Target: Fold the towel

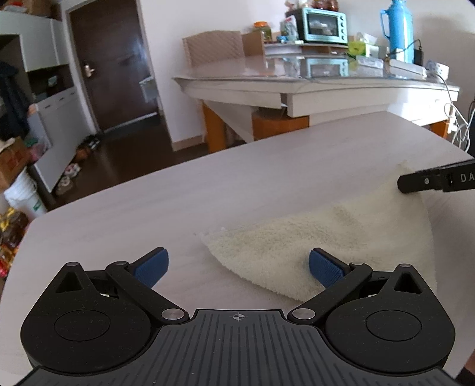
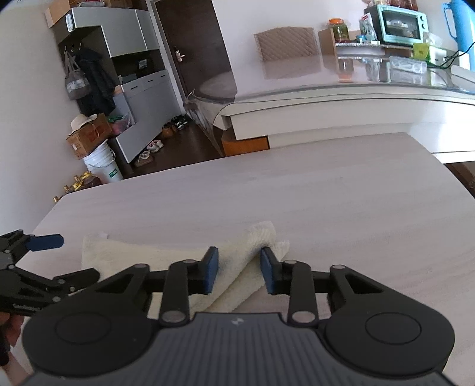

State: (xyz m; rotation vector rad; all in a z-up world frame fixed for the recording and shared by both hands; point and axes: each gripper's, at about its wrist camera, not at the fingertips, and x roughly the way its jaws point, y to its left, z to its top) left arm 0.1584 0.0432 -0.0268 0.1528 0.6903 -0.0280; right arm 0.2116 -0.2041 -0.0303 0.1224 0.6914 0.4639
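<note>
Left gripper [image 1: 239, 267] has its jaws spread wide, blue pads [image 1: 153, 265] well apart and nothing between them. The right-hand pad sits over the near edge of the towel [image 1: 326, 237]; whether it touches the cloth can't be told. The left-hand pad is off the towel, above bare table [image 1: 207, 184].

Over to the right gripper [image 2: 239, 273]: jaws part open, a raised ridge of towel [image 2: 237, 252] running up through the gap between the pads. The pads stand on either side of that ridge, and it is unclear whether they are pinching it or just bracketing it. In the left view, the right gripper [image 1: 415, 184] comes in from the side with its tip at the towel's lifted far corner, the cloth sloping down from there to the table.

The towel is cream, fluffy, partly folded, lying on the pale wood-grain table towards its near edge. One flat layer spreads left of the ridge; a small corner pokes out just right of it. In the right view the left gripper [image 2: 44, 242] is at the towel's left end.

Beyond the table, a glass-topped counter [image 2: 356, 92] carries a teal oven [image 1: 323, 25] and a blue flask [image 1: 399, 29]. Left of the table are a dark door [image 1: 109, 65], grey cabinets [image 2: 142, 98] and a white bucket [image 2: 104, 163].
</note>
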